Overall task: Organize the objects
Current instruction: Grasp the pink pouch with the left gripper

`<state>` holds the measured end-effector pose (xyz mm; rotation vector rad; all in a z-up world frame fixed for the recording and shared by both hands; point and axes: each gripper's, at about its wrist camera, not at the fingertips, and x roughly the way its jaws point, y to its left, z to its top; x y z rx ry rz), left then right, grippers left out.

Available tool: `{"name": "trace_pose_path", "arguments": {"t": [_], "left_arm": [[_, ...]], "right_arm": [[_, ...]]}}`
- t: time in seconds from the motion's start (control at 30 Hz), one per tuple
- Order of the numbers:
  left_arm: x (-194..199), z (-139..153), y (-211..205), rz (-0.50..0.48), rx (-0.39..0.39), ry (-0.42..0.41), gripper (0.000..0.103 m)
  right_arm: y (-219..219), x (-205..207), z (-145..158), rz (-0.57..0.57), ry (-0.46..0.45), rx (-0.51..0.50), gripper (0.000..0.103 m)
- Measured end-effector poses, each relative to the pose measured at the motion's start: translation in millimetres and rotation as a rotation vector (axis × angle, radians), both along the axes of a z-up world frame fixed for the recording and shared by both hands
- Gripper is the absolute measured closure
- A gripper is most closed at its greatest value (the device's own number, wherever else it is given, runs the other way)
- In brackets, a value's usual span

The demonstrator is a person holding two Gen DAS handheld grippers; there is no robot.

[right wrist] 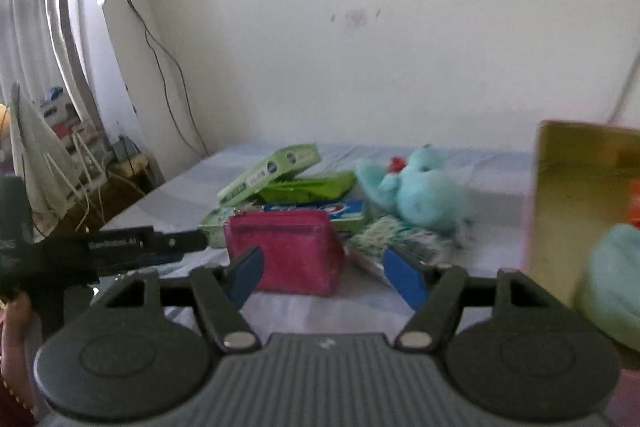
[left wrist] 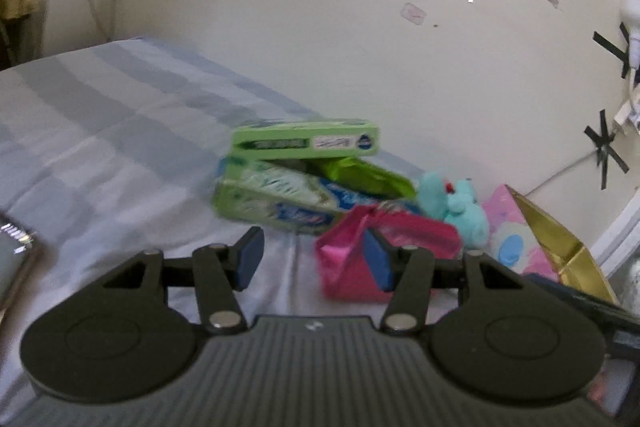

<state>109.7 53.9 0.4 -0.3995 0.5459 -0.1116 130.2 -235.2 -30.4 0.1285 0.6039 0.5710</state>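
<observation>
- We see a bed with a pale blue striped sheet point(left wrist: 100, 131) against a cream wall point(left wrist: 320, 7).
- Our left gripper point(left wrist: 314, 257) stands with the jaws partly apart and nothing between the pads; its right pad is in front of the pink pouch point(left wrist: 352, 267).
- Our right gripper point(right wrist: 324, 273) also has the jaws apart and holds nothing; the pink pouch point(right wrist: 288, 251) lies just beyond, at 12 o'clock.
- The green box point(left wrist: 304, 141) rests tilted on more green packets at 12 o'clock from the left gripper.
- The turquoise plush toy point(right wrist: 416, 191) lies at 1 o'clock.
- A gold-lined box point(right wrist: 576, 203) stands at 3 o'clock of the right gripper.
</observation>
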Motion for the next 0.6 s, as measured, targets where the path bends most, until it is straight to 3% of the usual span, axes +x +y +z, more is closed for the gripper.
{"name": "trace_pose_path", "arguments": {"t": [0.07, 0.17, 0.27, 0.4, 0.6], "left_arm": [[13, -1, 1, -0.02, -0.054, 0.014, 0.046], [31, -6, 6, -0.047, -0.157, 0.055, 0.046], [44, -15, 3, -0.13, -0.247, 0.096, 0.045], [27, -8, -14, -0.197, -0.127, 0.074, 0.047], [-22, 7, -30, -0.281, -0.144, 0.014, 0.047]], "right_arm": [[6, 24, -3, 0.02, 0.053, 0.044, 0.052], [18, 45, -12, 0.031, 0.072, 0.049, 0.053], [36, 57, -27, 0.135, 0.114, 0.047, 0.056], [49, 29, -25, 0.129, 0.018, -0.036, 0.057], [23, -29, -9, 0.082, -0.074, -0.062, 0.064]]}}
